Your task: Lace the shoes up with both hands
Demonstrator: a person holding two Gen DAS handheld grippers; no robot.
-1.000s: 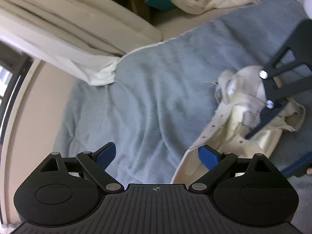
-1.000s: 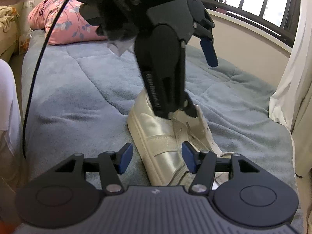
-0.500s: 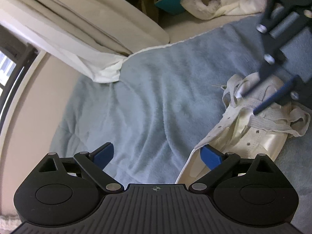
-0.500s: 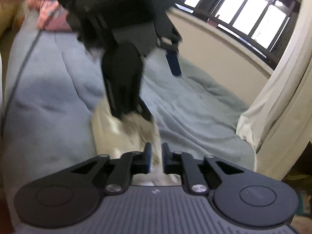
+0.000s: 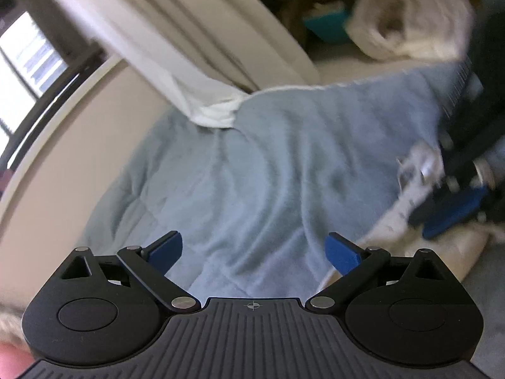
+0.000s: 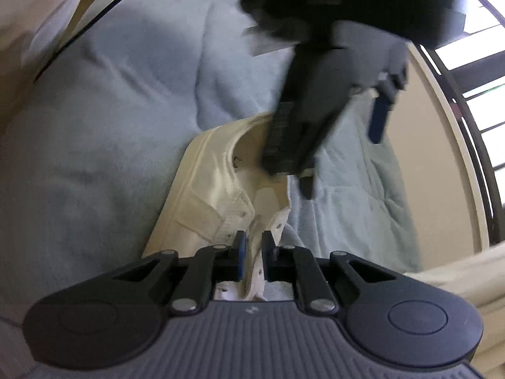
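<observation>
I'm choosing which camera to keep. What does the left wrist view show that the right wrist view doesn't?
Only the left wrist view: the wide-open left gripper over bare blanket, a rolled white towel, the curtain's knotted end.
Only the right wrist view: the right gripper fingers nearly closed around the shoe's eyelet flap.
Both: cream shoe, blue blanket.

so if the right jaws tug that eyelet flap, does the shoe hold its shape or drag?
The shoe looks soft-sided; its eyelet flap would probably bend before the sole lifts. Sitting unpinned on a plush blanket, it seems light and may slide or tip toward the right gripper.
</observation>
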